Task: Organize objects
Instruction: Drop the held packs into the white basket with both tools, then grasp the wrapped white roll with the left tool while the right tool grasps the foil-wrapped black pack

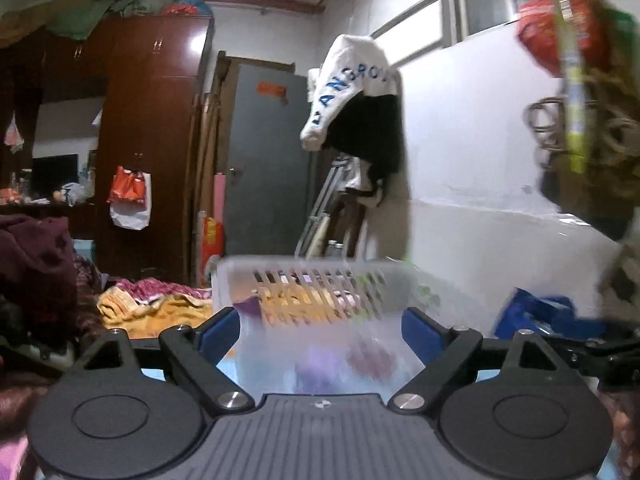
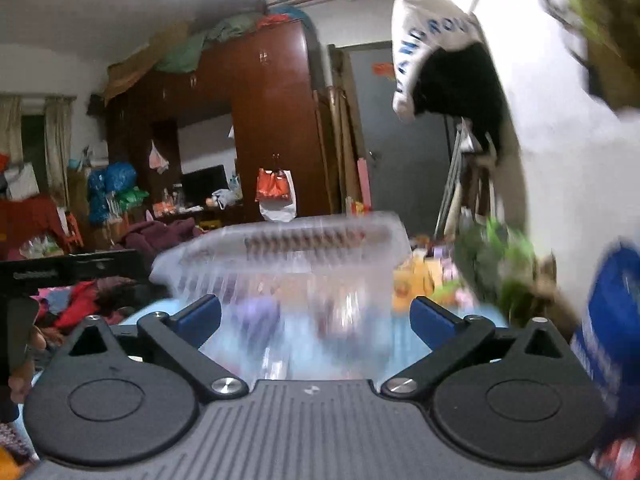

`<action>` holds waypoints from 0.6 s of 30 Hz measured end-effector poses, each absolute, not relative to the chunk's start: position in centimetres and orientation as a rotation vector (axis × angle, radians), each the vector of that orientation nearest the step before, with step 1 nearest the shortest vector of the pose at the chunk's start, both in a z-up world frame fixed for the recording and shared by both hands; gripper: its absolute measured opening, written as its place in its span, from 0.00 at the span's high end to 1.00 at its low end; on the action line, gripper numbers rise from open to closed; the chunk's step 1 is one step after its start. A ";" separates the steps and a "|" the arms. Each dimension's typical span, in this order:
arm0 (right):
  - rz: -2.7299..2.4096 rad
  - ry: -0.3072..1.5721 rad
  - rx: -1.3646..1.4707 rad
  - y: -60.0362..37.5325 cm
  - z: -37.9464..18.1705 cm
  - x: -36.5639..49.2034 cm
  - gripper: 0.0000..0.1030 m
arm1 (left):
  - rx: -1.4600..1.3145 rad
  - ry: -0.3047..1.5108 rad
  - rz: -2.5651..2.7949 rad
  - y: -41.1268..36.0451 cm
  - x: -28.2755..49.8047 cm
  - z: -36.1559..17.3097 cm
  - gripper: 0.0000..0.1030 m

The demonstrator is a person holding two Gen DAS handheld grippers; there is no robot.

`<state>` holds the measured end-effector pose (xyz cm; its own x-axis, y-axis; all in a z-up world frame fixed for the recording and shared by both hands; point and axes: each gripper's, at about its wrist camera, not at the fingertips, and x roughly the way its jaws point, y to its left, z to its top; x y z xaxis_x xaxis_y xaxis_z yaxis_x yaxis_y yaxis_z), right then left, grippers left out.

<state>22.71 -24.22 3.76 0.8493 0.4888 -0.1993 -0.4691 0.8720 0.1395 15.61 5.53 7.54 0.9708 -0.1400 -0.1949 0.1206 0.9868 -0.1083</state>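
A translucent white plastic basket [image 1: 320, 280] with a slotted wall stands right in front of both grippers on a light blue surface. It is blurred in both views. Purple and reddish items show dimly through its near wall [image 1: 320, 364]. My left gripper [image 1: 320, 326] is open, its blue pads [image 1: 218, 326] wide apart on either side of the basket's near corner, with no clear contact. In the right wrist view the same basket [image 2: 288, 248] fills the middle. My right gripper [image 2: 316, 314] is open at full width, and the basket's wall lies between its fingers without being pinched.
Yellow cloth [image 1: 152, 312] and a maroon heap [image 1: 36, 264] lie to the left. A blue bag [image 2: 612, 320] and green leafy stuff [image 2: 496, 264] crowd the right, near the white wall. A white lettered garment [image 1: 352, 88] hangs from a rail above. A brown wardrobe [image 1: 152, 140] and a grey door [image 1: 268, 152] stand behind.
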 end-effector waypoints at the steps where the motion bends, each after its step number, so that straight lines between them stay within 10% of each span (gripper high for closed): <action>1: 0.518 0.236 0.095 -25.2 1.8 21.0 0.00 | -0.097 0.205 -0.146 5.5 13.7 6.2 0.12; 12: 0.532 0.274 0.033 -24.1 -3.9 18.7 0.00 | -0.051 0.252 -0.102 2.5 9.4 -0.4 0.14; 18: 0.539 0.258 -0.010 -23.2 -3.9 18.1 0.23 | -0.092 0.315 -0.109 2.9 10.0 -2.7 0.31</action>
